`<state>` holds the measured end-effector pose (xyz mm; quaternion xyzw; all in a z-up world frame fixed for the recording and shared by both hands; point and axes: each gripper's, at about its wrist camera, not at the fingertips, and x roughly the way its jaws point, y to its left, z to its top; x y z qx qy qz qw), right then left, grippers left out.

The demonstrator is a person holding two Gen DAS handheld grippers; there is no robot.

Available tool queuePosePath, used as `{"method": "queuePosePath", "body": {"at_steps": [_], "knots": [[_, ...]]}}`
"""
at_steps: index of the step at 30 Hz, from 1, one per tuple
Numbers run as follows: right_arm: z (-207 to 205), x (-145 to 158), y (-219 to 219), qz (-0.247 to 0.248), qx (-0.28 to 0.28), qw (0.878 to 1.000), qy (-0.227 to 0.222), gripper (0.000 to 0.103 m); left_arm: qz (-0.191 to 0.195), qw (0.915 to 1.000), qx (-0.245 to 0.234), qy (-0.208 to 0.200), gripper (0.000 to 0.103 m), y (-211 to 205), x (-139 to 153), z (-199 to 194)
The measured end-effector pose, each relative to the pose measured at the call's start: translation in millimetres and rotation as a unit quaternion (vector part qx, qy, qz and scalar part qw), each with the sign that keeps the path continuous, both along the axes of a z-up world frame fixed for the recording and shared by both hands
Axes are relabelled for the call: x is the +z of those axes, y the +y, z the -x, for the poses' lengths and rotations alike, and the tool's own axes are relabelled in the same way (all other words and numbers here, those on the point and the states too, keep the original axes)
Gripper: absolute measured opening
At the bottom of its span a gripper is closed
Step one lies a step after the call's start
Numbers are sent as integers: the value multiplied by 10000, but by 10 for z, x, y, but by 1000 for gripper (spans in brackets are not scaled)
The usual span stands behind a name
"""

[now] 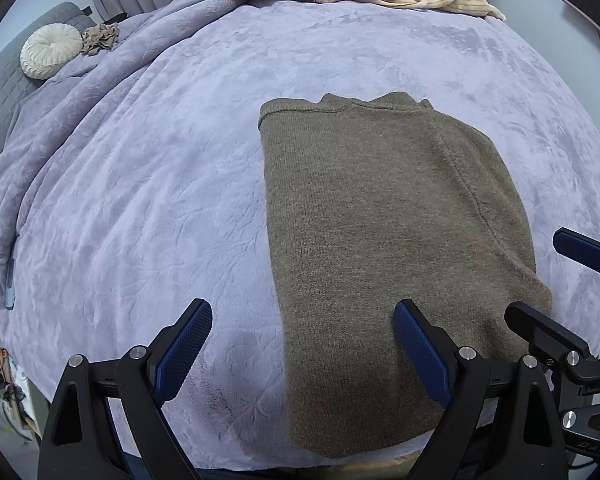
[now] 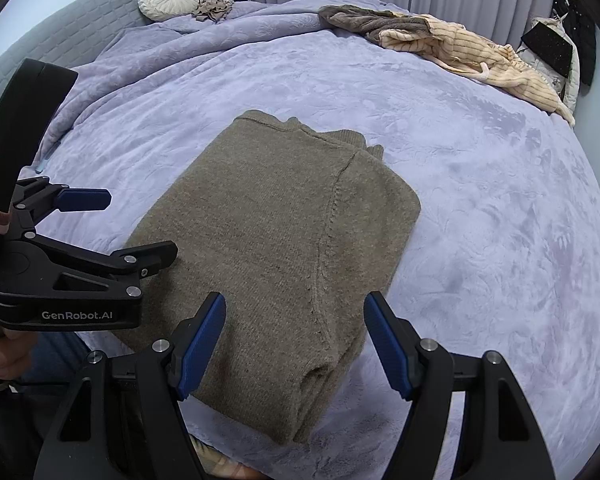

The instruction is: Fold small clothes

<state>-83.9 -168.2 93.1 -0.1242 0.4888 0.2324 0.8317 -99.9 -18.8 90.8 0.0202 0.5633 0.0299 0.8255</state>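
Slippage is the main worry: the left tongs [image 1: 302,354] stand wide apart with nothing between the pads, one pad over bare blanket [image 1: 148,184] and the other over the near left edge of the brown sweater [image 1: 380,216]. A pinch taken there could catch only the top layer, or a bit of the plush blanket with it, and the stack of layers would slide apart as it lifts. The near hem also lies right at the bed's front edge, so a careless pull toward the person might drag the whole bundle off.

Moving right, the sweater lies flat in the near middle of the bed, already narrowed into a long rectangle, collar at the far end, sleeves tucked in; a sleeve seam runs down its right side. The knit looks thick and soft, and likely to spring open at the folds.

Further right, the right tongs [image 2: 296,344] are likewise spread wide and empty, hovering over the sweater's near right corner, where the layers show as a rolled edge. Uneven lifting by the two sides could skew the next fold.
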Motion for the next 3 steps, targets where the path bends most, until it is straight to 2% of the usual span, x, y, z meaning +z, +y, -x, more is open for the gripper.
{"method": "queuePosePath", "body": {"at_steps": [3], "knots": [[4, -1, 2, 2, 5, 10000, -1, 75, -3, 10000, -15, 12, 93, -4, 2, 2]]}}
